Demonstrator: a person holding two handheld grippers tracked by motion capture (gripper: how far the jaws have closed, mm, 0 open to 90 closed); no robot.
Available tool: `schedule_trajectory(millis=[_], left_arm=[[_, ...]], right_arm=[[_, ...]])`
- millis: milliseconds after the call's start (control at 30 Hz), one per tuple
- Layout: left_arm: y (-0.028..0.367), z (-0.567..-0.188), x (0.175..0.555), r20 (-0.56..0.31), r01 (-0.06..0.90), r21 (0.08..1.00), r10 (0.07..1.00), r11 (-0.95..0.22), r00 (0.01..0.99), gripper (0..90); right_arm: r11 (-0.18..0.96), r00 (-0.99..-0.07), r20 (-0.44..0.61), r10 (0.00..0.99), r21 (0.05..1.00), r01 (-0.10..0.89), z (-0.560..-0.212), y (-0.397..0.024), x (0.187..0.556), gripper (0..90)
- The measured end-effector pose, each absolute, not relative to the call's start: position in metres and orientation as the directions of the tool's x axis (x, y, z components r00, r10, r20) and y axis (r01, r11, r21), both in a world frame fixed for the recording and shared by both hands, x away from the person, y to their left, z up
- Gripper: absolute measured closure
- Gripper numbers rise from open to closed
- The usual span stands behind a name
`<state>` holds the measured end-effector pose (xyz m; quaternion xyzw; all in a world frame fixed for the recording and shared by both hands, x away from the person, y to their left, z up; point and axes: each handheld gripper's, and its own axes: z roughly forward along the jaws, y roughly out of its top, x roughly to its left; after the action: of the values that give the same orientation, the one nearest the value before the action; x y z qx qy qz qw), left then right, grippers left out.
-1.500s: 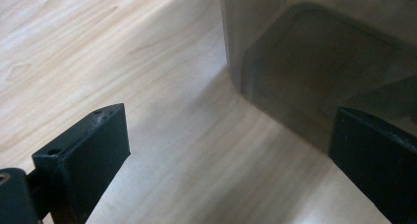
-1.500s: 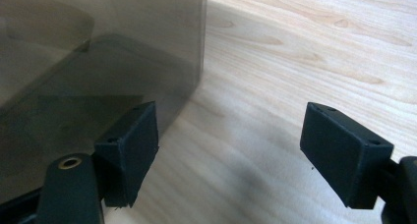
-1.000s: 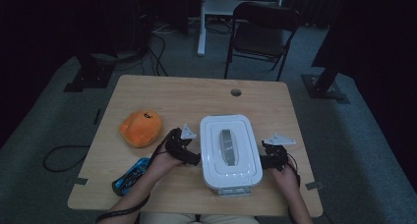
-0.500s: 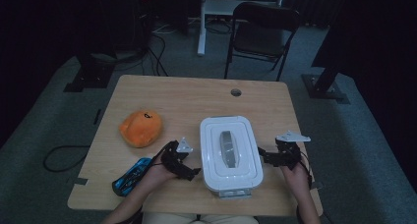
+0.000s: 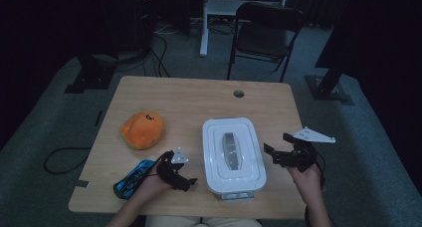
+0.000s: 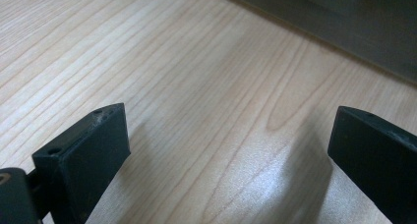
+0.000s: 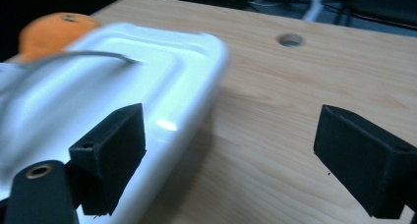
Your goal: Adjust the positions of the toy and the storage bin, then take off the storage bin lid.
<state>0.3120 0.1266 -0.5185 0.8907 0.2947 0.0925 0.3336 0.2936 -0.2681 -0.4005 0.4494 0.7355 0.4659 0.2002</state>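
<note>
The white rectangular plastic lidded box point(image 5: 233, 155) sits near the table's near edge, between both grippers. The left gripper point(image 5: 185, 176) and right gripper point(image 5: 272, 149), whose jaws have just been opening, are released, grasping nothing

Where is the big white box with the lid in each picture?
High view: the white box sits near the table's front edge, between the two grippers, right of the orange toy.
Left gripper view: not in it; bare wooden table lies between the jaws.
Right gripper view: the box fills the left side, beyond the left jaw, blurred.
Shared landmark: the orange toy, beyond the box at top left in the right gripper view.
</note>
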Motion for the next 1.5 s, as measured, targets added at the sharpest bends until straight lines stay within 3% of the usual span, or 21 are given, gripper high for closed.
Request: schedule_trajectory(millis=[367, 967, 1300, 1500], left_arm=[[0.130, -0.524, 0.307, 0.018, 0.406, 0.676, 0.564, -0.615, 0.825, 2.6], [0.134, -0.524, 0.299, 0.018, 0.421, 0.683, 0.590, -0.597, 0.807, 2.6], [0.134, -0.524, 0.299, 0.018, 0.421, 0.681, 0.589, -0.599, 0.808, 2.6], [0.134, -0.524, 0.299, 0.018, 0.421, 0.681, 0.589, -0.599, 0.808, 2.6]], right_arm=[[0.275, -0.656, 0.084, 0.750, 0.863, 0.425, -0.381, -0.218, 0.277, 11.7], [0.388, -0.718, 0.057, 0.694, 0.810, 0.439, -0.386, -0.167, 0.274, 11.8], [0.443, -0.714, -0.004, 0.701, 0.787, 0.430, -0.393, -0.159, 0.268, 32.8], [0.462, -0.738, 0.006, 0.675, 0.776, 0.429, -0.396, -0.154, 0.267, 40.4]])
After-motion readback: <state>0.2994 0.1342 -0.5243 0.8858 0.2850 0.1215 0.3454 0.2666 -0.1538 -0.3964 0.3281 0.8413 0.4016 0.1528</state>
